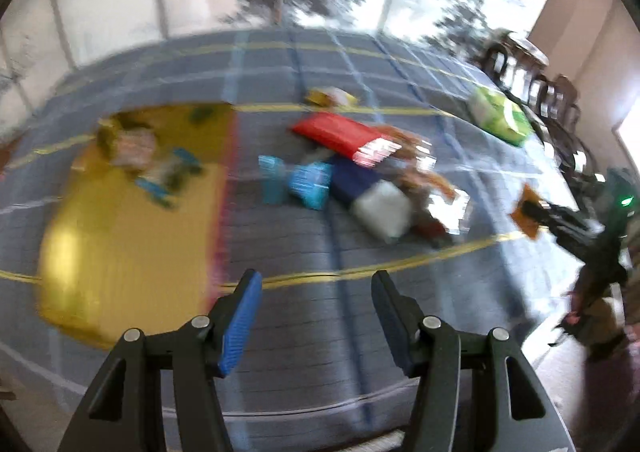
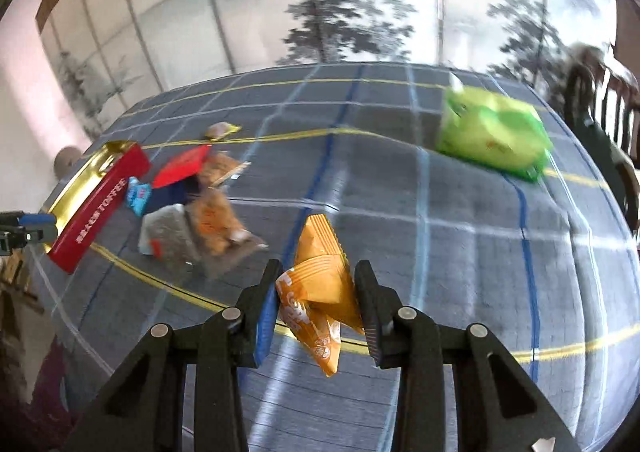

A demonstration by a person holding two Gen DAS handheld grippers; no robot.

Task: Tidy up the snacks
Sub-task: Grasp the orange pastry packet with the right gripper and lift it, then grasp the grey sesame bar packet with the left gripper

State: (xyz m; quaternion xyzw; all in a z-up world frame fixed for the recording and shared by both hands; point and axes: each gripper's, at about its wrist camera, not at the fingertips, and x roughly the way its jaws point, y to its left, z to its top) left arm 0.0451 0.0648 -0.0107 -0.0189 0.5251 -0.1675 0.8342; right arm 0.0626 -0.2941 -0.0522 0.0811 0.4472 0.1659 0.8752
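Note:
My right gripper (image 2: 318, 288) is shut on an orange snack packet (image 2: 316, 284) and holds it above the checked tablecloth (image 2: 460, 232). The same packet shows at the right of the left wrist view (image 1: 528, 212). My left gripper (image 1: 316, 288) is open and empty above the cloth, in front of a pile of loose snacks (image 1: 360, 172). A red tin with a gold inside (image 1: 120, 220) lies to its left and holds several small snacks (image 1: 152, 160). In the right wrist view the tin (image 2: 100, 208) is at the far left beside the pile (image 2: 200, 212).
A green pack (image 2: 492, 132) lies at the far right of the table, also in the left wrist view (image 1: 500, 116). A small yellow packet (image 1: 330, 96) lies behind the pile. Dark wooden chairs (image 1: 540, 92) stand along the right edge. A wall with tree prints is behind.

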